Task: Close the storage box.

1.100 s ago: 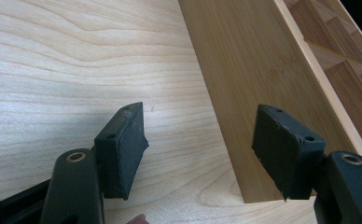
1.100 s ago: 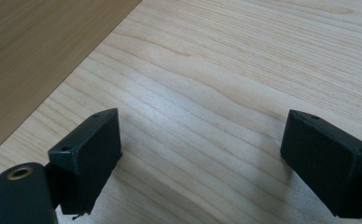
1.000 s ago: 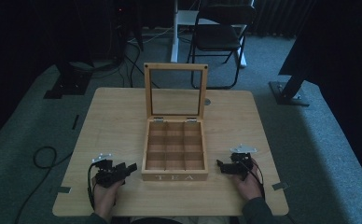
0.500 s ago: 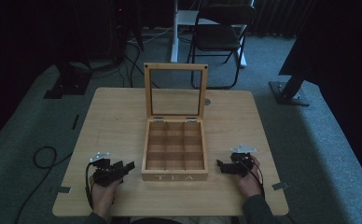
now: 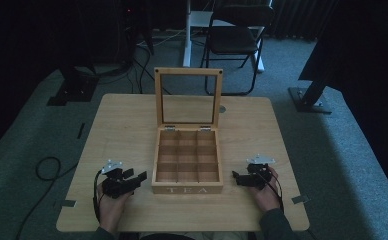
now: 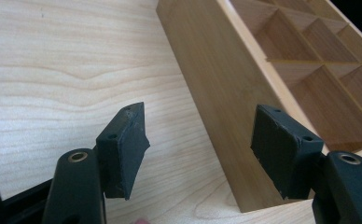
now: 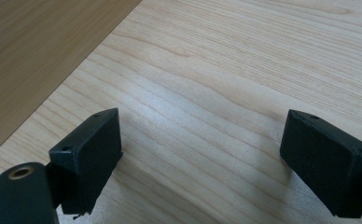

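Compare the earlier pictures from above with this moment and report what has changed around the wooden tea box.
Little has changed. The left claw has just been closing slightly, with nothing between its jaws; it is open beside the light wooden tea box with the upright glass lid. The right claw lies open on the pale wooden table as before. The box, its lid and both hands kept their places.

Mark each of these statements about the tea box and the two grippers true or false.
1. The tea box has its lid standing open. True.
2. The compartments hold tea bags. False: they are empty.
3. The left gripper grips the box wall. False: its jaws stand apart with nothing pressed between them, beside the box.
4. The right gripper is open over bare table. True.
5. A chair stands beyond the table. True.
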{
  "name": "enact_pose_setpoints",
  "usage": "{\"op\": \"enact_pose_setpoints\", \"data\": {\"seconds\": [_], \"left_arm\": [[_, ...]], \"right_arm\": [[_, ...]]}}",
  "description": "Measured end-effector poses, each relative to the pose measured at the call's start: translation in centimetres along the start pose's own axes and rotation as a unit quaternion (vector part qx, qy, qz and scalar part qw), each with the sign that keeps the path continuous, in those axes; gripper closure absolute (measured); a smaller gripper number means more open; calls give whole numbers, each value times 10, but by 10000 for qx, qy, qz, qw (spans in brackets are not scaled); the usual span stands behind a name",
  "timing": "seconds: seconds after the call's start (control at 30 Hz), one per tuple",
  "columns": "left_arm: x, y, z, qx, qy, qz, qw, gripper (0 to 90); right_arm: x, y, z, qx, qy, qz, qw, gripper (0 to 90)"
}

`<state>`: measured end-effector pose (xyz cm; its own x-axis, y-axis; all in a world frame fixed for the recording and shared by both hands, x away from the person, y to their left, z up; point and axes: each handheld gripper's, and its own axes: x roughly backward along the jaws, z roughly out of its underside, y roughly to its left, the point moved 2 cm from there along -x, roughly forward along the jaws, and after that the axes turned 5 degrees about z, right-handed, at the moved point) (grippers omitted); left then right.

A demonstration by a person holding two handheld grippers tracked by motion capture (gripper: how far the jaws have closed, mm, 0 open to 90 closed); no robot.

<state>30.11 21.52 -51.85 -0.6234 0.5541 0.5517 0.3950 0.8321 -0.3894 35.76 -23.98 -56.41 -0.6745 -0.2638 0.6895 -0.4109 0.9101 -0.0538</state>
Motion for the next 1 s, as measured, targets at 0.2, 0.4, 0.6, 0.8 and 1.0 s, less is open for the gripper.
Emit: {"op": "enact_pose_setpoints", "data": {"seconds": [0.2, 0.4, 0.6, 0.8, 1.0], "left_arm": [[5, -3, -10, -66, -109, -22, 9999, 372], [7, -6, -17, -188, -102, -28, 9998, 374], [13, -6, -31, -304, -213, -52, 9993, 374], [16, -9, -47, -494, -268, -82, 9984, 374], [15, -12, -59, -616, -303, -98, 9976, 369]], "right_arm": [[0, 0, 0, -18, 1, 20, 10000, 124], [1, 1, 1, -18, -6, 33, 10000, 125], [1, 1, 1, -21, -7, 37, 10000, 125], [1, 1, 1, -19, -7, 37, 10000, 125], [1, 1, 1, -21, -6, 37, 10000, 125]]}}
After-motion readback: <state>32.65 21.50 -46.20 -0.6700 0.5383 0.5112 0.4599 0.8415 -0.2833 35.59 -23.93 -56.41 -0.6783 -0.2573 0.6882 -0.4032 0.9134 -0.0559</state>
